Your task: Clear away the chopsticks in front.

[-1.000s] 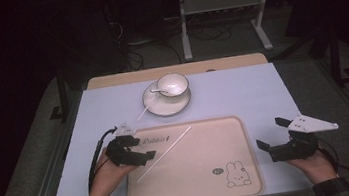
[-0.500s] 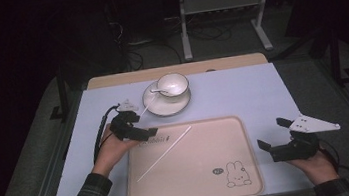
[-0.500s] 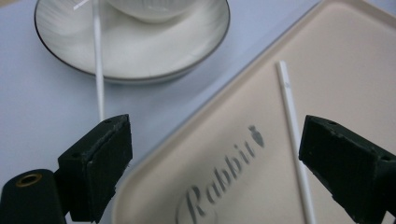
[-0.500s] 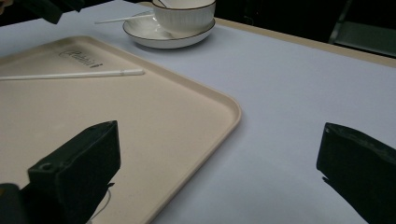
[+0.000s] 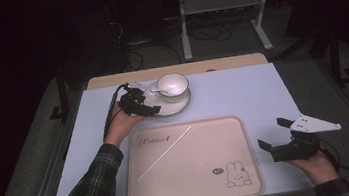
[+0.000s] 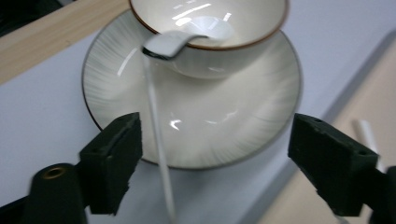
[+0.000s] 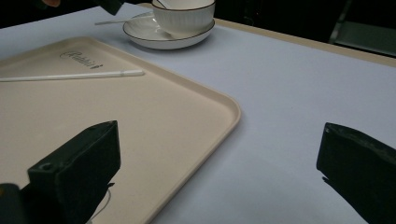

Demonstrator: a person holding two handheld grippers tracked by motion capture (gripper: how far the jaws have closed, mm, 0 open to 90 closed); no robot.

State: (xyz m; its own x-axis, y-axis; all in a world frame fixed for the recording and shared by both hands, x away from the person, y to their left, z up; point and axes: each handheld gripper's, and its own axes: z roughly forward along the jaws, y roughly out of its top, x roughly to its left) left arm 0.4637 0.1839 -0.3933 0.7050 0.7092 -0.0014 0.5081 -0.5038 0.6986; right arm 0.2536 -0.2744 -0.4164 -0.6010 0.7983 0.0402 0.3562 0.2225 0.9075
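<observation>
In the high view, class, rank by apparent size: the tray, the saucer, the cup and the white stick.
1. tray, by far the largest.
2. saucer, wider than the cup on it.
3. cup.
The white stick is longer than the saucer is wide but very thin, so its rank is unsure.

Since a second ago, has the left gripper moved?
Yes. The left gripper went from the tray's near-left corner, away from the person, to the saucer's left edge, jaws just closing slightly, nothing held.

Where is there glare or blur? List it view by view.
Left gripper view: bright glints on the glossy white ribbed saucer, and the long white spoon smears soft. High view: dim surroundings, lit pale blue table. Right gripper view: near black jaws blurred.
</observation>
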